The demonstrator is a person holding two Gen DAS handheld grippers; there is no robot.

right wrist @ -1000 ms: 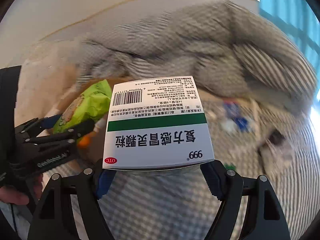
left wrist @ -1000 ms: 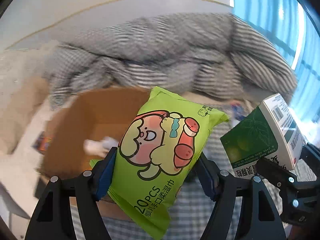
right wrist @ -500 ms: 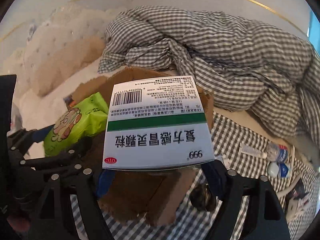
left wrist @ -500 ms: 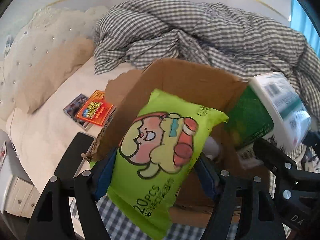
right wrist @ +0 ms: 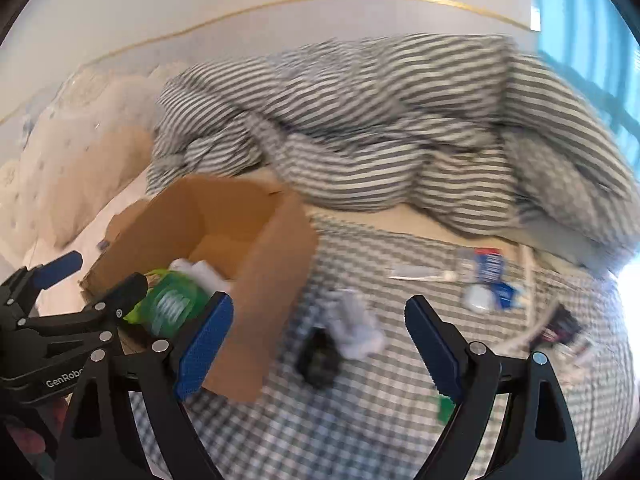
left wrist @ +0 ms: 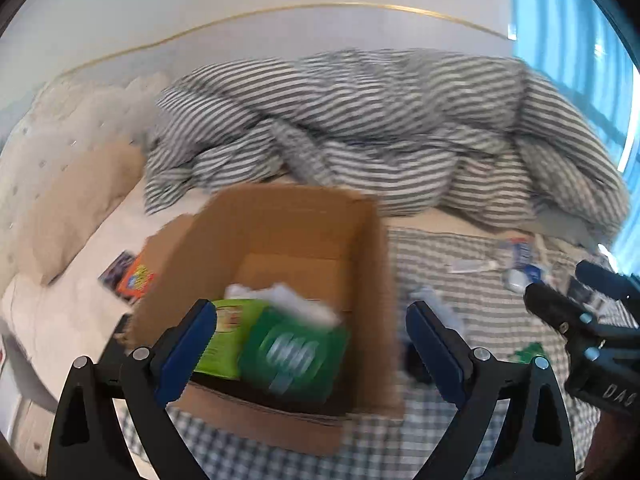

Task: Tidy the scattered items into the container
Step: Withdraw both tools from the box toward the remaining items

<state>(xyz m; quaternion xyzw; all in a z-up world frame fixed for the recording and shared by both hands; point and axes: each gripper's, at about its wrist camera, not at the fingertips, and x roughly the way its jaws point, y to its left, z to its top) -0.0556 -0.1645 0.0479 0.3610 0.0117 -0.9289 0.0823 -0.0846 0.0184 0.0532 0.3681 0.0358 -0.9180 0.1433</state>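
An open cardboard box (left wrist: 360,264) (right wrist: 276,256) stands on the checked bed sheet. Inside it lie the lime-green wipes pack (left wrist: 228,344) and the green medicine box (left wrist: 292,356) (right wrist: 168,304), blurred, beside something white. My left gripper (left wrist: 312,344) is open and empty above the box's front edge. My right gripper (right wrist: 320,336) is open and empty, right of the box. Beneath it on the sheet lie a crumpled white tissue (right wrist: 352,324) and a black object (right wrist: 318,358).
A striped duvet (left wrist: 380,128) is heaped behind the box. A tube (right wrist: 420,274), a small bottle (right wrist: 486,266) and other small items lie on the sheet at right. Colourful packets (left wrist: 134,276) lie left of the box, near a beige pillow (left wrist: 72,204).
Both grippers have opened. The wipes pack and the medicine box have dropped into the cardboard box. Both views have swung back to the right.
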